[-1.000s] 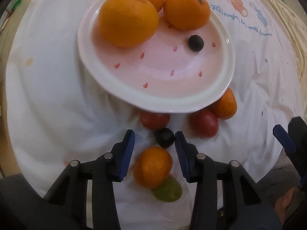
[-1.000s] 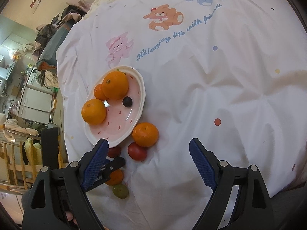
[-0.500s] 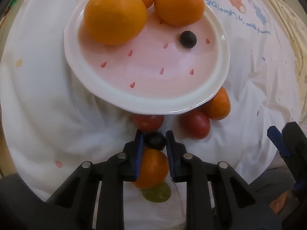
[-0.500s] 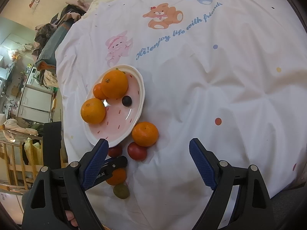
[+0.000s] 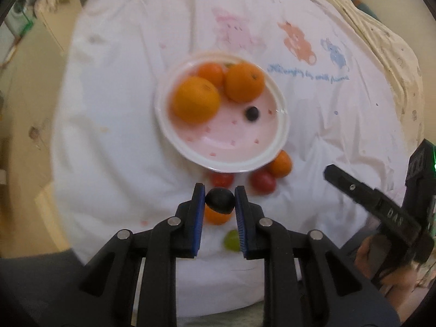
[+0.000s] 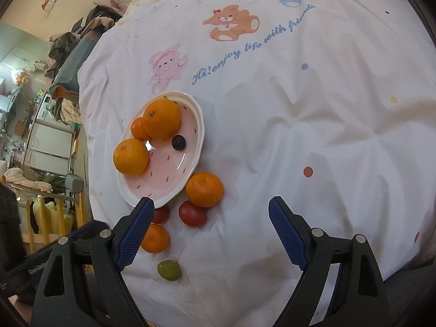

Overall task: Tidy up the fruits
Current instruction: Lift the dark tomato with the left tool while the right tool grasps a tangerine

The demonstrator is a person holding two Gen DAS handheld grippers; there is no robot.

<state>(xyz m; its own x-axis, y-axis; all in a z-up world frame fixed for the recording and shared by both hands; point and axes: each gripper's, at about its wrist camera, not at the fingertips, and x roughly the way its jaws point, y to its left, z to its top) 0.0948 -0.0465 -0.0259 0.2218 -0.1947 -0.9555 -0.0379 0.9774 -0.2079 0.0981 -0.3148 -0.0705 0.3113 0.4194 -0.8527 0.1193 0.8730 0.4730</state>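
Observation:
My left gripper (image 5: 219, 201) is shut on a dark grape (image 5: 219, 200) and holds it above the cloth, near the plate's front rim. The pink plate (image 5: 218, 160) holds three oranges (image 5: 195, 100) and another dark grape (image 5: 252, 113). On the cloth lie a small orange (image 5: 215, 216), two red tomatoes (image 5: 263, 182), another orange (image 5: 280, 164) and a green grape (image 5: 231, 241). My right gripper (image 6: 211, 231) is open and empty, above the cloth to the right of the loose fruit (image 6: 193, 214). The plate also shows in the right wrist view (image 6: 197, 147).
The white printed cloth (image 6: 299, 109) covers the table. Its left edge drops off to a cluttered room with furniture (image 6: 46, 141). The right gripper's body (image 5: 381, 212) shows at the right of the left wrist view.
My left gripper closed on the dark grape between the small orange and the tomato and rose with it, away from the cloth. The right gripper stayed open and nearly still.

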